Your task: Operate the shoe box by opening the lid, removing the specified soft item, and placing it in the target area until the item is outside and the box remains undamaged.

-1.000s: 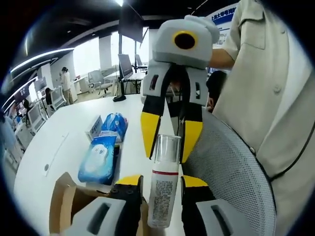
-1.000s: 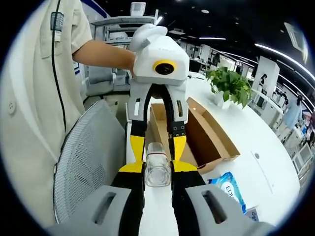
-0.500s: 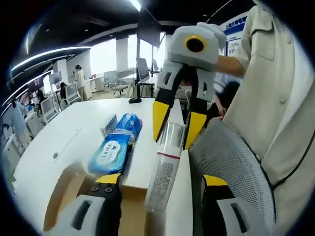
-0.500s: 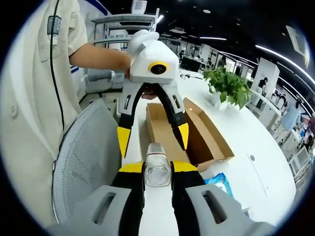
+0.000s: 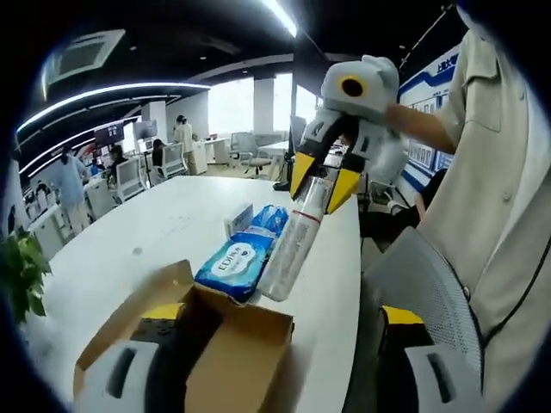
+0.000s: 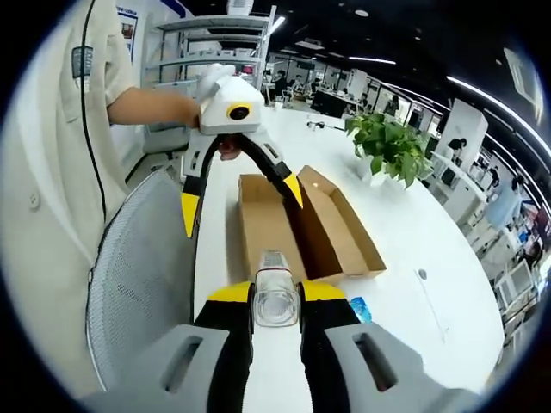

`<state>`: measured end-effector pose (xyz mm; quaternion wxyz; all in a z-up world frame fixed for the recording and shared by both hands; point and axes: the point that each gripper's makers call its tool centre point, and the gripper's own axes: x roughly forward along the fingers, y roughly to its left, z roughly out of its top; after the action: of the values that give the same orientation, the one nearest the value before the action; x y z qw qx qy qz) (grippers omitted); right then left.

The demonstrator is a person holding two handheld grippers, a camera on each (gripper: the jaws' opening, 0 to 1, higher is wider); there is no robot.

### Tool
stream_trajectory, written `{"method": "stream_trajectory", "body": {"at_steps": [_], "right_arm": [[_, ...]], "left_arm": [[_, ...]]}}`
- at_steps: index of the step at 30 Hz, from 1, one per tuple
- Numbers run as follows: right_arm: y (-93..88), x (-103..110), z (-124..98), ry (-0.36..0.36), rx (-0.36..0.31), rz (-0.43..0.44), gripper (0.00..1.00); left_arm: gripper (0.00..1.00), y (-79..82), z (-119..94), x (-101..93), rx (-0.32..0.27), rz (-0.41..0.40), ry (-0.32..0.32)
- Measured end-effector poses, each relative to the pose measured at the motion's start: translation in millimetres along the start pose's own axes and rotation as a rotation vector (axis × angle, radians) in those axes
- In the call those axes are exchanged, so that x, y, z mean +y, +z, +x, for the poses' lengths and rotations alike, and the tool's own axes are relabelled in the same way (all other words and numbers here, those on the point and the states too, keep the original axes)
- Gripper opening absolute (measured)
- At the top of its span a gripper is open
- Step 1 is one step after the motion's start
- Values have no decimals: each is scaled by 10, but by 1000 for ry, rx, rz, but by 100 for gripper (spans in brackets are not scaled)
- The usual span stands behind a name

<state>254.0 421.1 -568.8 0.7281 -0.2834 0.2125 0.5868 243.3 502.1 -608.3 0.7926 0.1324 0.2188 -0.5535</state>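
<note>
1. Right gripper [image 6: 275,297], low centre of the right gripper view: jaws clamped on a clear-capped spray bottle [image 6: 275,297], seen end-on with the cap facing the lens. In the left gripper view the same gripper [image 5: 325,181] sits upper right of centre, yellow tips pinching the bottle [image 5: 293,243] near its cap.

2. Bottle's long axis, left gripper view: runs from the cap at upper right down to the base at lower left. It looks to hang clear of the white table [image 5: 164,228], though fisheye depth is poor there.

3. Left gripper [image 5: 280,318], bottom of its own view: jaws spread wide, nothing between them. In the right gripper view it [image 6: 241,194] is up in the left-centre, over the shoe box [image 6: 331,224], jaws splayed.

4. Shoe box: brown cardboard, open. In the left gripper view its near wall [image 5: 232,344] lies between the left jaws.

5. Blue wipes pack [image 5: 237,262] lies on the table just beyond the box, below the bottle's base.

6. Judgement: item is out; the right hand alone carries it. Next call is setting it down on the table away from the box.
</note>
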Motion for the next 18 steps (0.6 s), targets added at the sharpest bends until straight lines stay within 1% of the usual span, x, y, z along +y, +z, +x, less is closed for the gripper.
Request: {"method": "stream_trajectory", "body": {"at_steps": [4, 5, 9, 15, 18], "right_arm": [[-8, -147, -46, -3, 32, -17, 17], [-12, -173, -53, -2, 40, -19, 17], [-18, -311, -78, 0, 67, -38, 17], [-39, -495, -94, 4, 101, -56, 17], [-33, -567, -103, 6, 111, -66, 17]], "left_arm": [[100, -14, -126, 65, -15, -26, 64], [100, -26, -149, 66, -14, -29, 69], [100, -88, -261, 100, -12, -47, 125], [100, -191, -380, 125, -4, -73, 178], [100, -198, -440, 170, -15, -89, 208]]}}
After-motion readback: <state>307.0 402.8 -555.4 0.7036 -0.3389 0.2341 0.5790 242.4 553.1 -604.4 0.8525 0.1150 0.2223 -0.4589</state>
